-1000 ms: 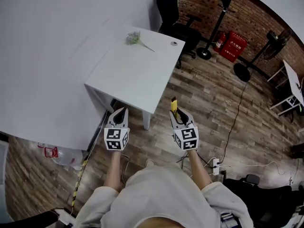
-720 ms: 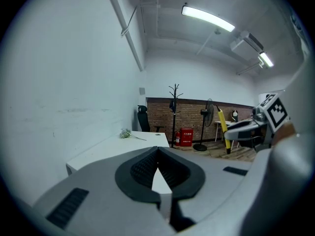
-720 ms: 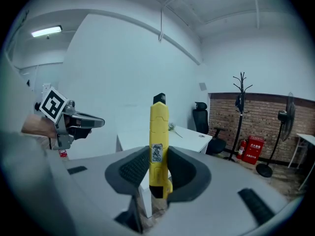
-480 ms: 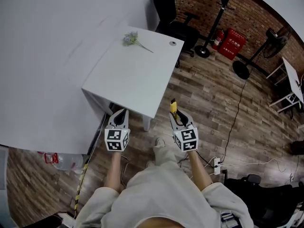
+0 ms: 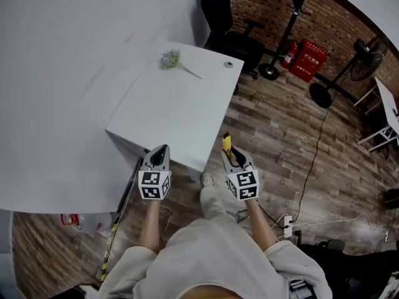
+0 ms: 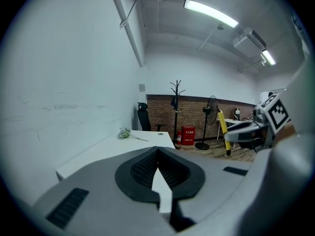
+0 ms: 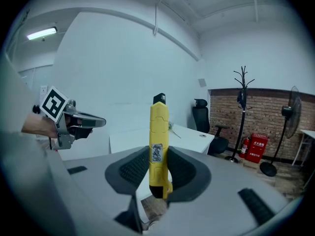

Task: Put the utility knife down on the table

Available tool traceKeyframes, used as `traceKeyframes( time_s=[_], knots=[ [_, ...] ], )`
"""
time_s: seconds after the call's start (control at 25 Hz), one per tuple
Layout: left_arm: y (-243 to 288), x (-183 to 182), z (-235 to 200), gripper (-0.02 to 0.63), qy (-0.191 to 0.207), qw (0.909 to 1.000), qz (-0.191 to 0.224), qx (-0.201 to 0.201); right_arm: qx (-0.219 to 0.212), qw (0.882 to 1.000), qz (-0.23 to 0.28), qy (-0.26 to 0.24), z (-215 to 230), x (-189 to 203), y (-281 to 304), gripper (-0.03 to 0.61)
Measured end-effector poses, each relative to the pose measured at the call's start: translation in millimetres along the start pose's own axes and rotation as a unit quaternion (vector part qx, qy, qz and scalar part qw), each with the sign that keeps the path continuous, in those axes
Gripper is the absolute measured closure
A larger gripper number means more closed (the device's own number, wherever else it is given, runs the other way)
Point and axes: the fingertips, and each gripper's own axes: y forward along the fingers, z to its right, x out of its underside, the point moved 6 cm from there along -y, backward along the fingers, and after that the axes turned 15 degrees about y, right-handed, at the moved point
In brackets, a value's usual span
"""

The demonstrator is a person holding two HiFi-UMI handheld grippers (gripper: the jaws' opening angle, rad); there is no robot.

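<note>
Since the white rectangular table (image 5: pixel 181 108) lies just ahead, the right gripper (image 5: pixel 233 159) clamps the yellow plastic utility knife (image 7: pixel 158 146) upright, seemingly ready to lower; the left gripper (image 5: pixel 161 151) (closed, empty) idles.

Tabletop (image 5: pixel 181 111): white and rectangular, set with its left edge against a white wall.
On tabletop: a sprig (image 5: pixel 171 59) is laid near the far left corner; a grommet (image 5: pixel 229 64) is set into the far right corner.
Floor (image 5: pixel 274 129): laid in wood planks.
On floor: a chair (image 5: pixel 224 23) is placed just beyond the tabletop; a stand (image 5: pixel 269 71), a red box (image 5: pixel 304 60) and a fan (image 5: pixel 322 95) are ranged to its right; a cable (image 5: pixel 315 148) is trailed towards a strip (image 5: pixel 288 222).
</note>
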Motion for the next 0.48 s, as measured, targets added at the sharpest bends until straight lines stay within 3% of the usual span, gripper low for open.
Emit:
traceKeyframes(
  time_s=[0.48],
  knots=[
    [113.1,-35.8,-61.3,0.607,-0.009,0.9991,-0.022,-0.034,-0.036,0.999,-0.01,-0.002,57.4,-70.6,121.5,0.468]
  ],
)
